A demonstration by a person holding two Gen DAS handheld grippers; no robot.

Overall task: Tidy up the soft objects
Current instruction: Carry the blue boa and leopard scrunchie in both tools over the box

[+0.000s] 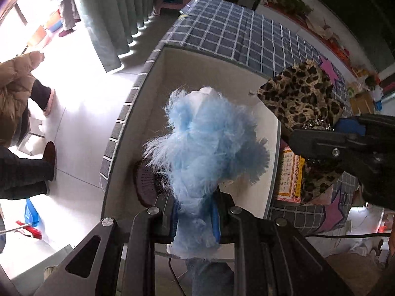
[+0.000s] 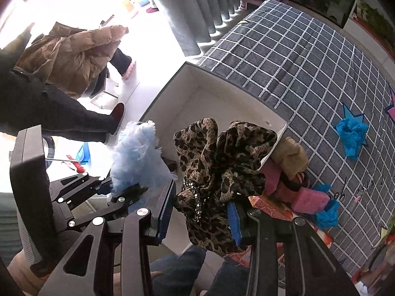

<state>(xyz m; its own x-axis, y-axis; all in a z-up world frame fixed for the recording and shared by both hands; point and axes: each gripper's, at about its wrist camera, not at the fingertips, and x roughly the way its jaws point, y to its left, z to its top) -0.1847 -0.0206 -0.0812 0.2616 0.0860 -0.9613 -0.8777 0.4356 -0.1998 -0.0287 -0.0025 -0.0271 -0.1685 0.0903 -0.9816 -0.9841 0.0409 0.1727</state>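
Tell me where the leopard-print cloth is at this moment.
The leopard-print cloth hangs in the right gripper, over the right part of the white box, beside the fluffy blue item held by the left gripper.

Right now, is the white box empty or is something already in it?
Not empty, it seems: in the left wrist view a dark knitted item lies low inside the white box, partly hidden behind the blue fluffy piece.

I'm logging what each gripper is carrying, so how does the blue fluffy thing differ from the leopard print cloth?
The blue fluffy thing is plain pale blue with long shaggy fur; the leopard print cloth is thin, tan with dark spots. The fluffy thing sticks up in a compact tuft from the left gripper; the cloth droops in loose folds from the right gripper. Both are soft, gripped, and held over the white box.
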